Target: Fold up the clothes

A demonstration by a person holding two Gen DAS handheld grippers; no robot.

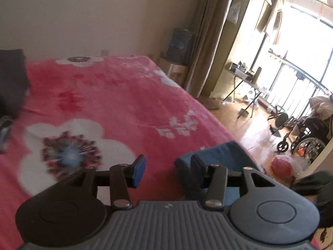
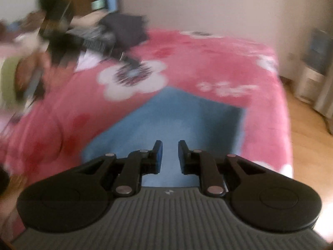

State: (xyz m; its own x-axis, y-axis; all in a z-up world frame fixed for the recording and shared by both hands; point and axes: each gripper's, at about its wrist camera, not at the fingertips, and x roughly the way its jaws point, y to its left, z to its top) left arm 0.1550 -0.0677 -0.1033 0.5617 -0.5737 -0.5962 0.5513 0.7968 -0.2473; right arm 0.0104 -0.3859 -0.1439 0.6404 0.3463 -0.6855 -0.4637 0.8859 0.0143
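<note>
Folded blue garment [image 2: 166, 116] on the bed, just beyond the right hand-held gripper [image 2: 168, 156]

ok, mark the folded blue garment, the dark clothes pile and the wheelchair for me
folded blue garment [image 2: 166, 116]: right wrist view, middle of its flat top.
dark clothes pile [image 2: 124, 30]: right wrist view, top dark fabric.
black wheelchair [image 1: 310, 133]: left wrist view, its seat frame.
</note>
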